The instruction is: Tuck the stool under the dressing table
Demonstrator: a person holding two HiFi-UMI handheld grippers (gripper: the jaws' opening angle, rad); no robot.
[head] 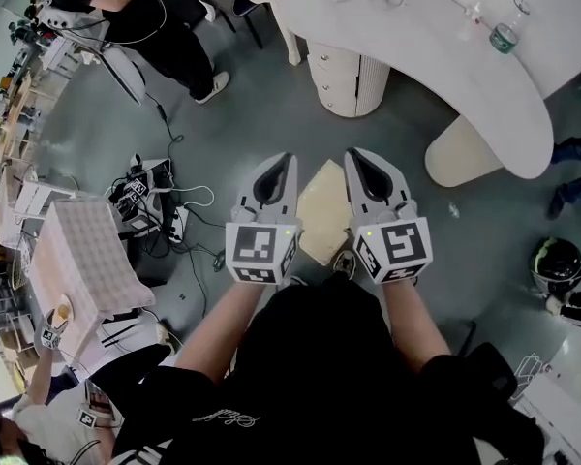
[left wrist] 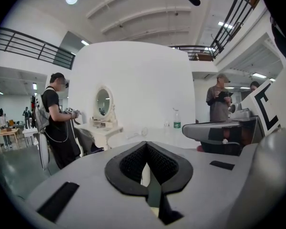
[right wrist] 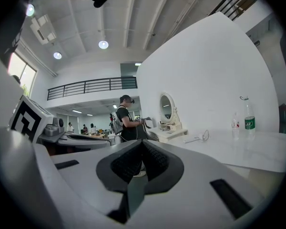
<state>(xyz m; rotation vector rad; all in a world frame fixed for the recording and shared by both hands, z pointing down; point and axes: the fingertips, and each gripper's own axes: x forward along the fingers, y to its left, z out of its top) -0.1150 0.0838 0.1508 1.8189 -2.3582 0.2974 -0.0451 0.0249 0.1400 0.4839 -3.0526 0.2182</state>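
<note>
Claws first: we hold one in each hand, side by side and near each other, both pointing ahead toward the dressing table (head: 445,37). The left claw (head: 281,166) has its jaws closed tip to tip with nothing between them. In its own view the left claw (left wrist: 146,144) shows its black pads meeting at the front, with only a hollow behind them. The right claw (head: 356,159) is closed and empty in the same way, as its own view (right wrist: 143,142) confirms.

The stool (head: 321,211) shows as a pale square seat between the two claws and lower than them, on the grey floor (head: 232,134). It stands out in the open, short of the table and apart from it. From above we cannot tell how far beneath the claws it sits.

Ahead of both tips stands the table's ribbed drawer pedestal (head: 347,77). A rounded leg (head: 462,153) stands ahead and to the right of the right claw, under the curved white top. A bottle (head: 506,29) with a green label stands on that top, far ahead and to the right. From the left claw the same bottle (left wrist: 177,120) appears just right of straight ahead, and an oval mirror (left wrist: 103,102) sits ahead to the left. A person in black (head: 145,17) stands well ahead and left of the left claw, and cables (head: 189,211) lie on the floor to that claw's left.
</note>
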